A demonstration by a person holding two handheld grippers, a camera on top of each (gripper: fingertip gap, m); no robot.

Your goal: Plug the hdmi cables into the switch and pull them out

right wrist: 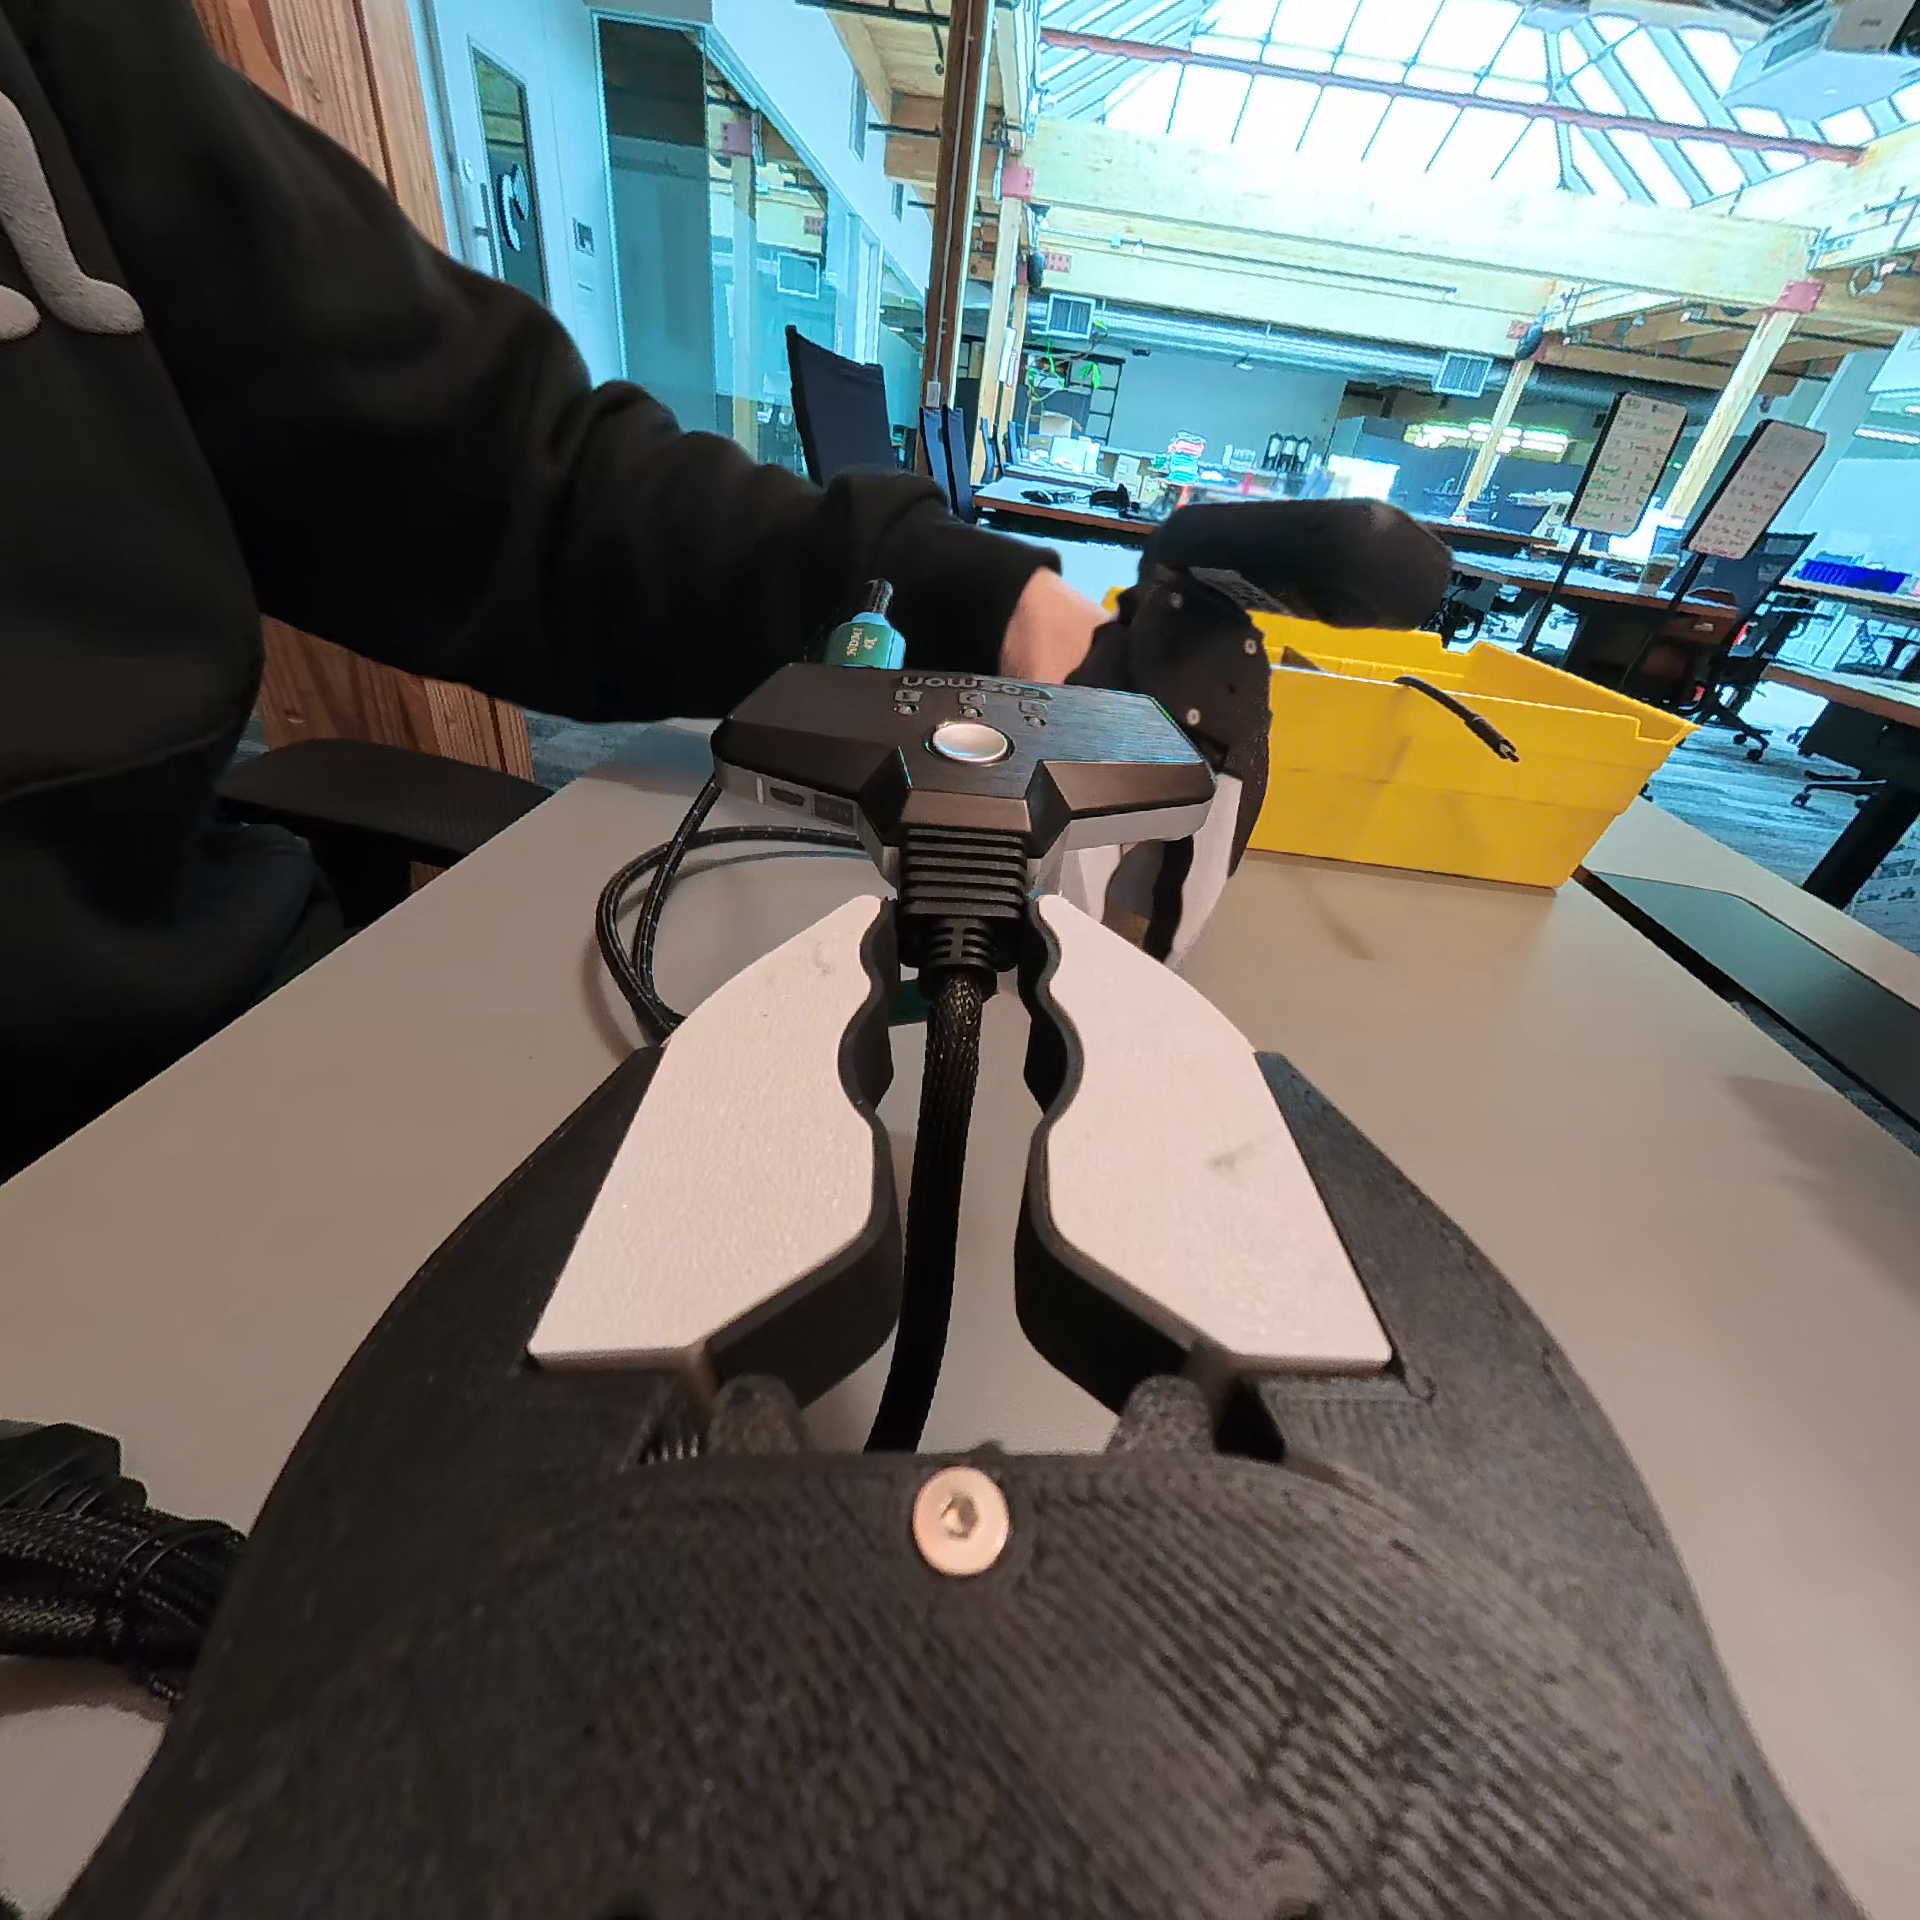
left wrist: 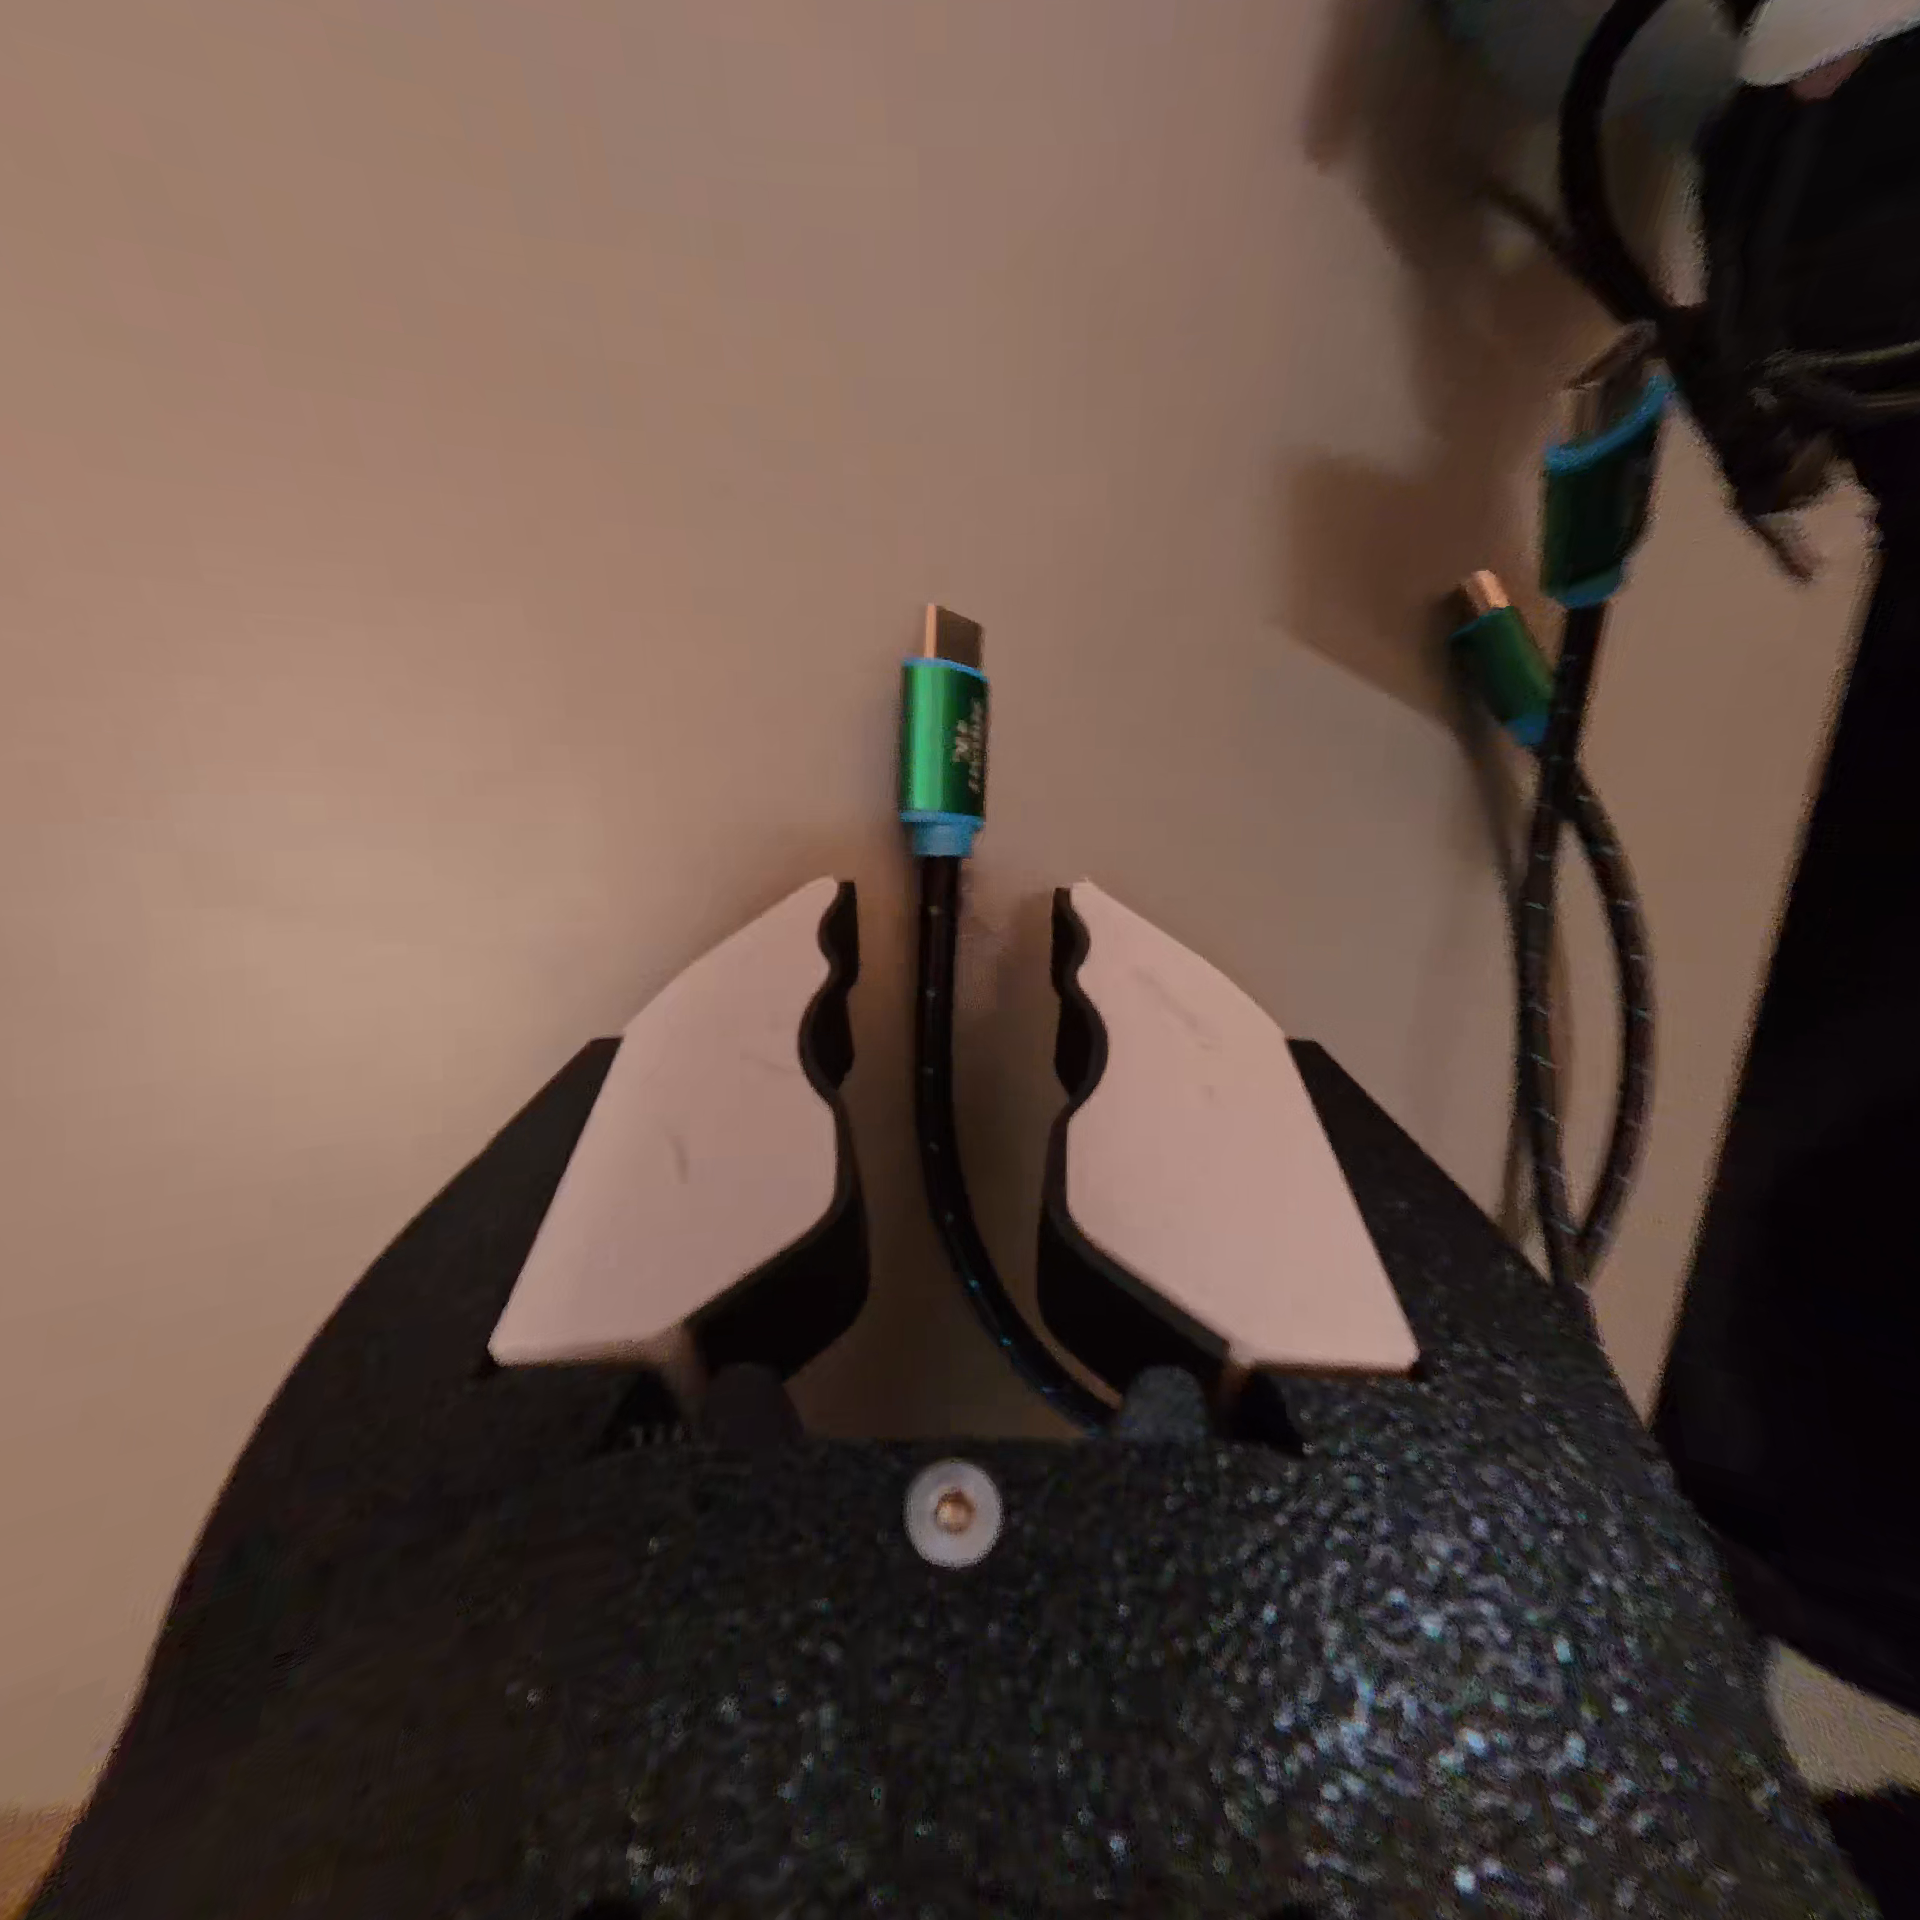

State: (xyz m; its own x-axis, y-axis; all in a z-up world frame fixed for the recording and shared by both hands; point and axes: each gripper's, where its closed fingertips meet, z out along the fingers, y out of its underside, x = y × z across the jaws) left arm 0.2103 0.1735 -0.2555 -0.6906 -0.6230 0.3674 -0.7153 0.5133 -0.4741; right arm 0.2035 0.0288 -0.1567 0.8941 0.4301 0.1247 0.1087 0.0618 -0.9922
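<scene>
Left wrist view: my left claw (left wrist: 954, 914) is spread, aimed down at the plain beige table (left wrist: 416, 520). A black braided cable (left wrist: 940, 1039) runs up the gap between the two white finger pads (left wrist: 717, 1122), touching neither as far as I can see. Its green HDMI plug (left wrist: 943, 750) with blue collars lies flat just past the fingertips, metal tip pointing away from me. Off to the right, two more green plugs: a small one (left wrist: 1501, 665) lying on the table, and a larger one (left wrist: 1595, 499) that looks lifted and is smeared by motion blur, so I can't say what it hangs from. Their black cables (left wrist: 1579, 987) loop below, next to a dark mass at the frame edge. Right wrist view: my right claw (right wrist: 961, 920) is pinching the ribbed black strain relief (right wrist: 961, 883) at the near end of the HDMI switch (right wrist: 961, 743), fingers pressed on both sides of it. The switch's own braided lead (right wrist: 935, 1143) runs back between the fingers toward me. The switch is a black box with a round silver button on top, held level above the grey table (right wrist: 1455, 1091). One green plug (right wrist: 868, 639) sticks up behind its far left corner; whether it's seated in a port I can't tell. A thin black cable (right wrist: 644, 914) loops on the table left of the switch. The left claw (right wrist: 1195, 831) shows beyond the switch, tips down at the table, with a black sleeve (right wrist: 520, 520) behind it. A yellow bin (right wrist: 1455, 748) sits further back on the table.
</scene>
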